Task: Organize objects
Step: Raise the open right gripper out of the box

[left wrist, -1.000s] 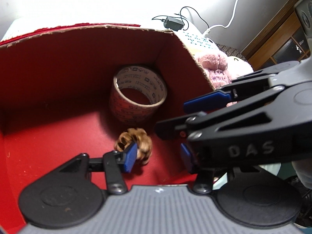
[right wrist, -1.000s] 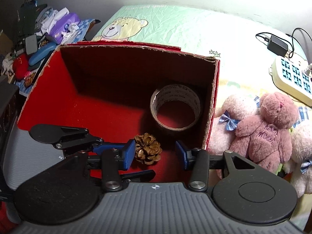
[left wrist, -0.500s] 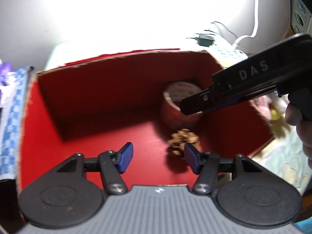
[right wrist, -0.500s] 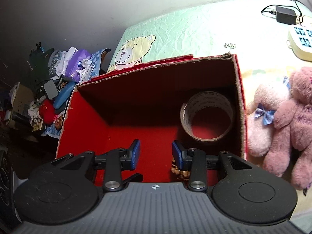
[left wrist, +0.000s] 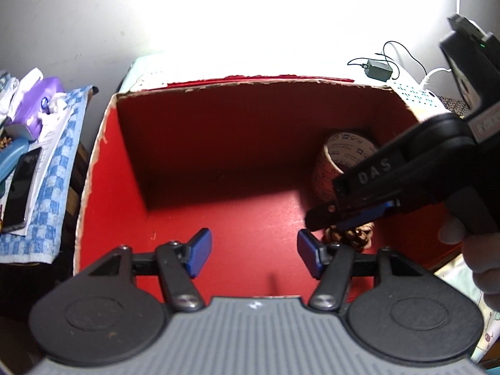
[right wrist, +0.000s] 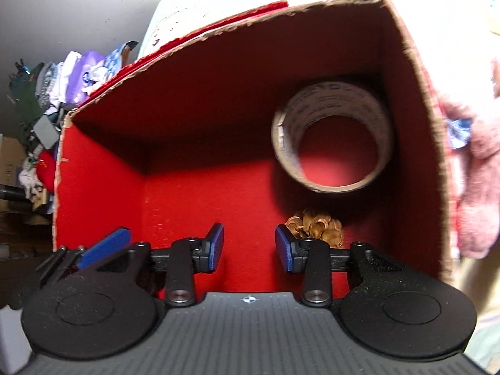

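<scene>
Red box point(left wrist: 103, 143) open at the top, both tools over it. Pine cone point(right wrist: 315, 226) sits on the box floor near the right wall, just in front of the tape roll point(right wrist: 331, 143), which stands on edge in the far right corner; touching or not, can't tell.

Left gripper point(left wrist: 253, 251): blue pads spread wide, nothing between them, cone off to its right. Right gripper point(right wrist: 248, 248): pads parted too, empty; cone lies just beyond its right pad, not between the two. In the left wrist view the right tool crosses over the cone and hides most of it.

Handling guess: cone is light, stiff, dry, with brittle scales that could snap or crumble under a hard squeeze; rough surface, so slip unlikely. Best hold looks like across the widest part of the body, light pressure. Tape roll: heavier, rigid cardboard core, would roll if nudged; pinch through the wall of the ring, one pad inside the hole.

Pink plush toys point(right wrist: 478, 168) outside the right wall: soft, squashy.
</scene>
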### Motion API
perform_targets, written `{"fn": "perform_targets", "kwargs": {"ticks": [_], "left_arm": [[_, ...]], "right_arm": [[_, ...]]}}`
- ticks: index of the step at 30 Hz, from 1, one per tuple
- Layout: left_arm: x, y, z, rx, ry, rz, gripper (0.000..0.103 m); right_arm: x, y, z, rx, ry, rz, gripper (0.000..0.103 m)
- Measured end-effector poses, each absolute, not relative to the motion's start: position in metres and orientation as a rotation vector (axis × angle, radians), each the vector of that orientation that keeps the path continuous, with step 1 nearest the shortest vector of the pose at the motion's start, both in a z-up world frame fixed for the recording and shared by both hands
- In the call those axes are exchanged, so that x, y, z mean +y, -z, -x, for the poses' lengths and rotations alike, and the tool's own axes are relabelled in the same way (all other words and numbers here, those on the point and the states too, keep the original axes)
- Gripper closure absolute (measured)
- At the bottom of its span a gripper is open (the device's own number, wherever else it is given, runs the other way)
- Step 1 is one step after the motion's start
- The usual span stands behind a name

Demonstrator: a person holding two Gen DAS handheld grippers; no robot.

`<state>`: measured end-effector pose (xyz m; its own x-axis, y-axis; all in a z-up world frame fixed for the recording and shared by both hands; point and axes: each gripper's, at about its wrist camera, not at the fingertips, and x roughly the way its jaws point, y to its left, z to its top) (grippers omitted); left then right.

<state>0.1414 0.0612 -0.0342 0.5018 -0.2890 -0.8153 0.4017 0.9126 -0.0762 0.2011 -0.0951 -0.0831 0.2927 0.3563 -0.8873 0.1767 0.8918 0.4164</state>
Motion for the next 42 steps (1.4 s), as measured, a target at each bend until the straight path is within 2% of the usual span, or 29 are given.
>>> {"fn": "perform_targets", "kwargs": {"ticks": [7, 21, 42], "left_arm": [[0.052, 0.037, -0.147, 0.985, 0.383, -0.143, 0.037], [0.042, 0.025, -0.133, 0.961, 0.319, -0.214, 0.034], [0.039, -0.014, -0.079, 0.880, 0.197, -0.221, 0.028]], "right_arm": [[-0.094, 0.075, -0.180, 1.225, -0.114, -0.432, 0.060], [-0.108, 0.039, -0.131, 0.950, -0.095, -0.302, 0.060], [-0.109, 0.029, -0.086, 0.797, -0.157, -0.333, 0.060]]}}
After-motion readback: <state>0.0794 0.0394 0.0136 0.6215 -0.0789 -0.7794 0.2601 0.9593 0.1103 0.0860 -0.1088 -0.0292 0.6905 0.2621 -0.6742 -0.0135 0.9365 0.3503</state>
